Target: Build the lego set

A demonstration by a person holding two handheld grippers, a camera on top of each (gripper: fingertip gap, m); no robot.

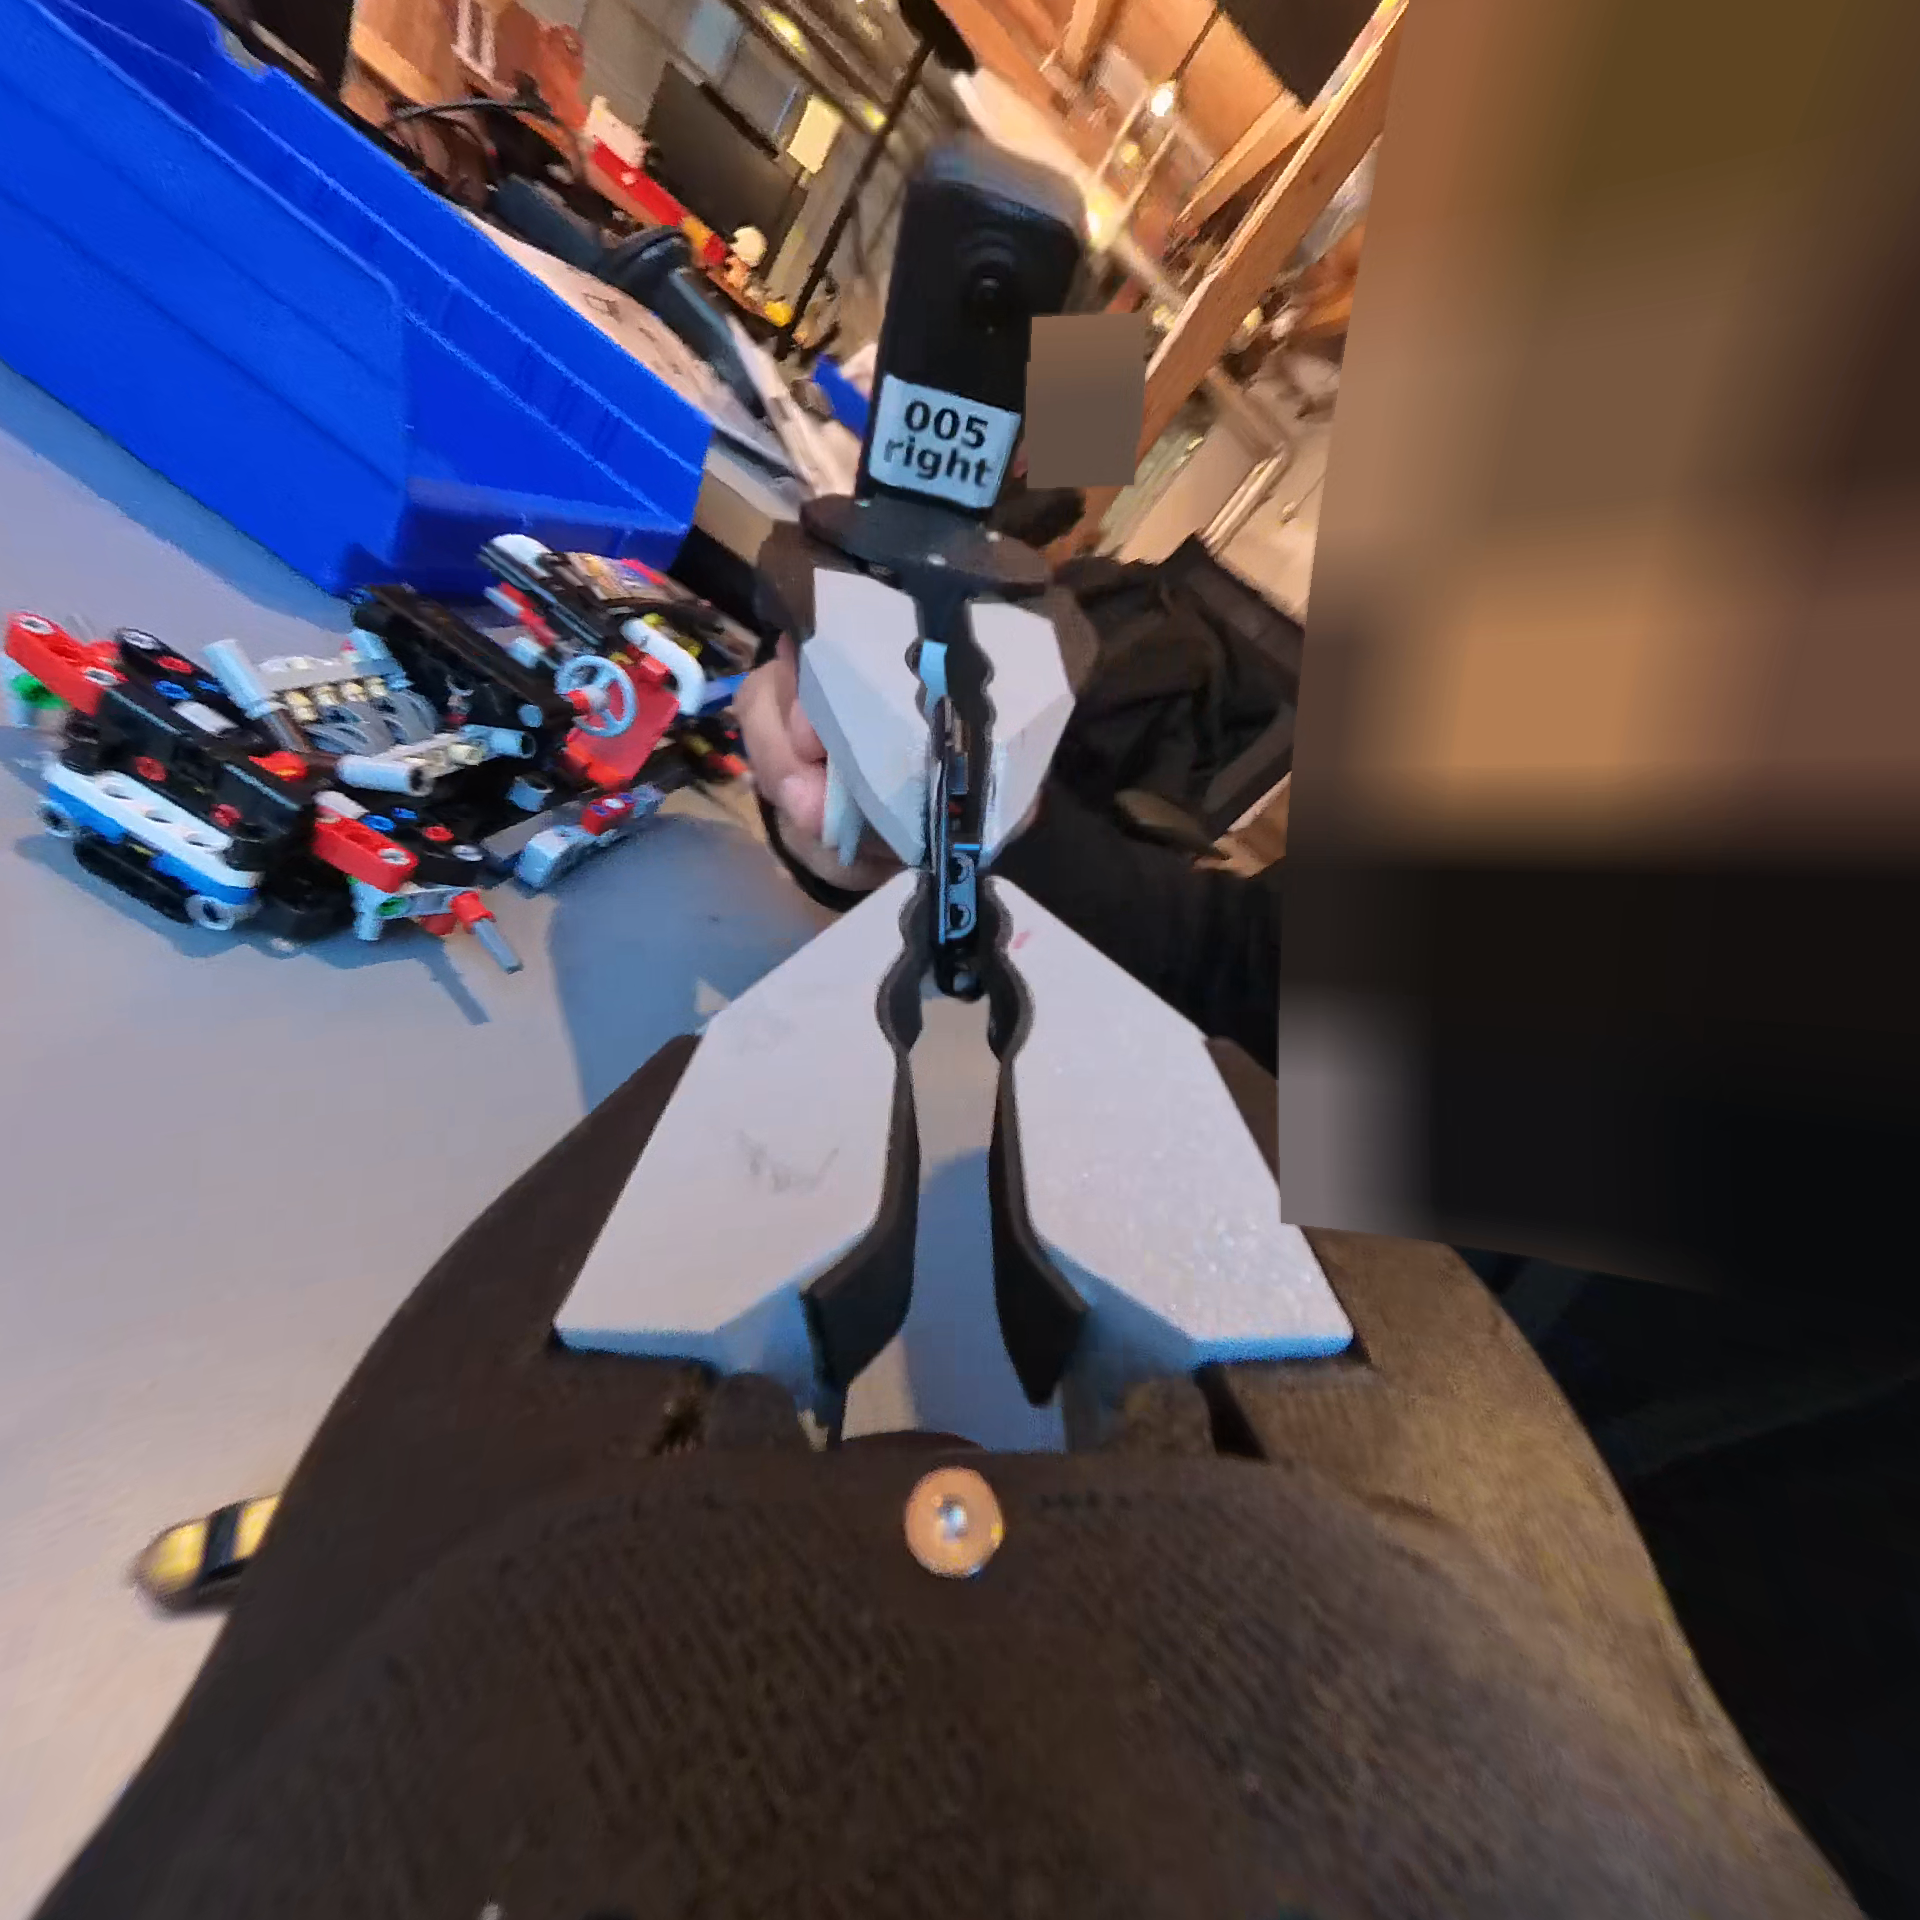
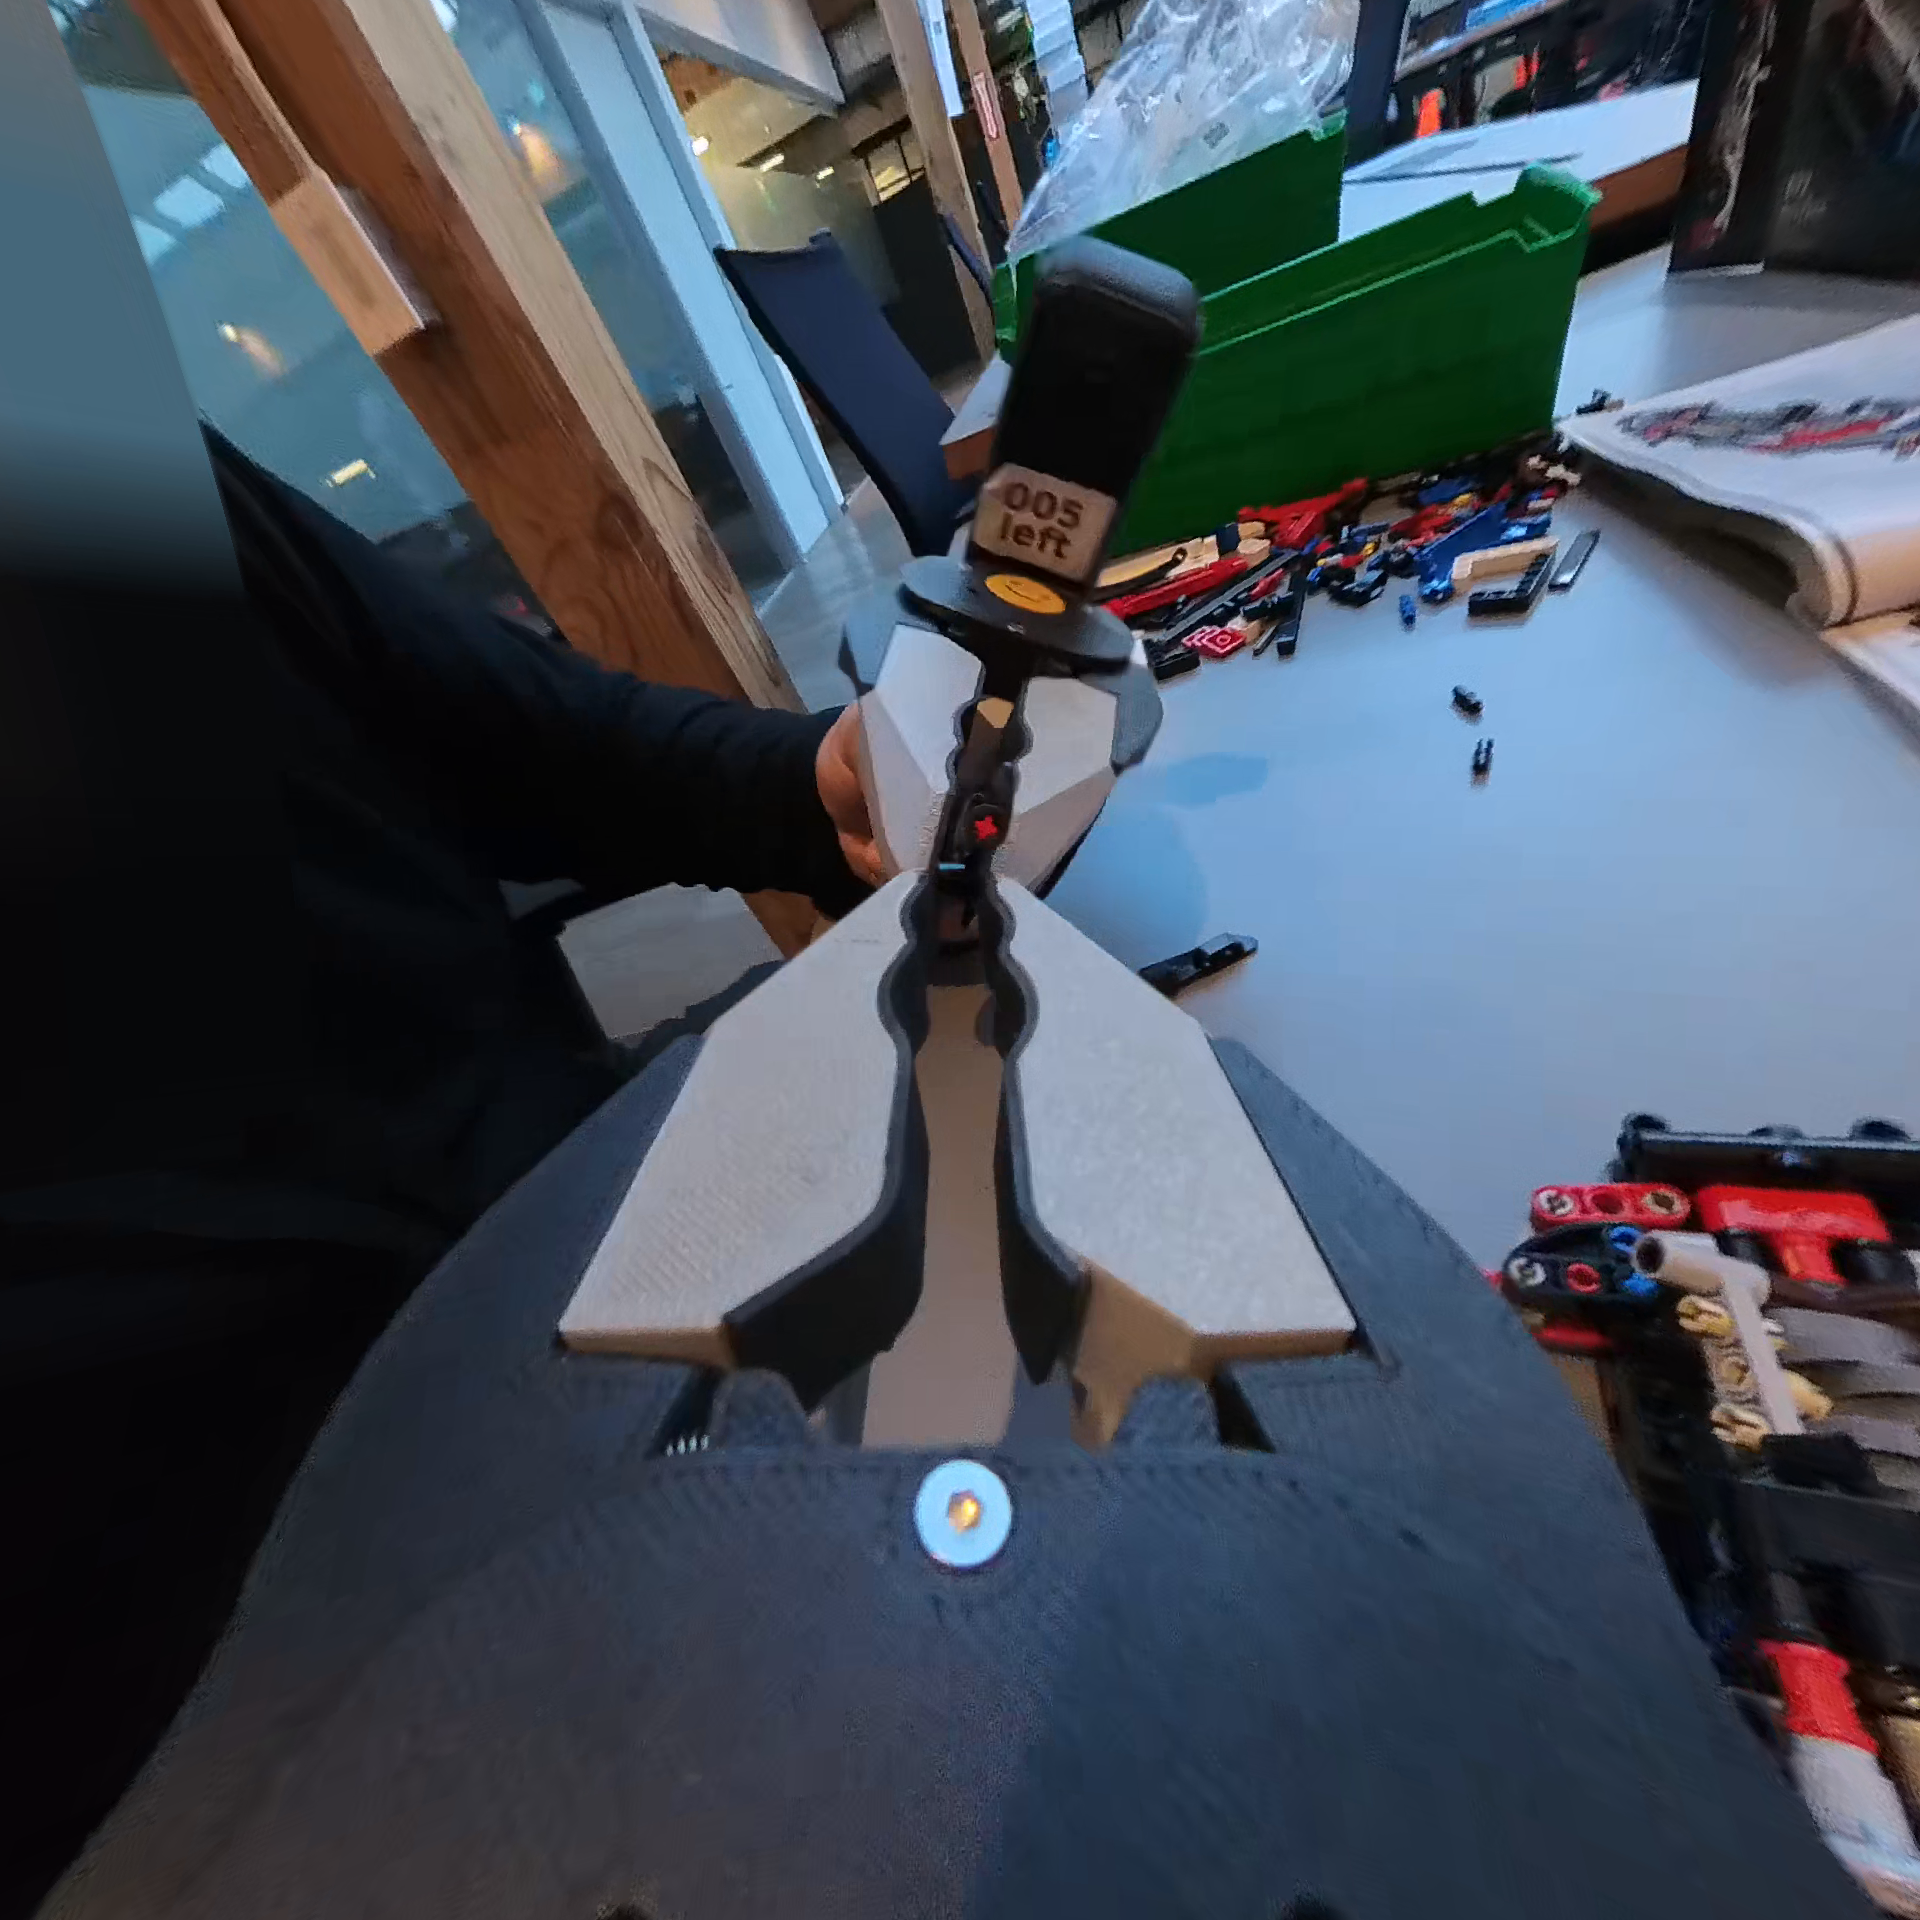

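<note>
My two grippers meet tip to tip above the table edge. My left gripper (image 1: 954, 940) is shut on the near end of a small black lego beam (image 1: 956, 904). My right gripper (image 1: 948, 821) faces it and is shut on the far end of the same piece. In the right wrist view, my right gripper (image 2: 956, 920) clamps the black piece (image 2: 971, 842), which carries a red cross-shaped pin, and my left gripper (image 2: 977, 821) holds its other end. The partly built lego car (image 1: 343, 748) lies on the grey table (image 1: 260, 1143) to the left; it also shows in the right wrist view (image 2: 1766, 1351).
A blue bin (image 1: 312, 312) stands behind the car. A green bin (image 2: 1351, 353) stands at the back, with a pile of loose lego parts (image 2: 1351, 561) before it. An open instruction booklet (image 2: 1766, 468) lies at right. A loose black beam (image 2: 1195, 951) and small black pins (image 2: 1467, 701) lie on the table.
</note>
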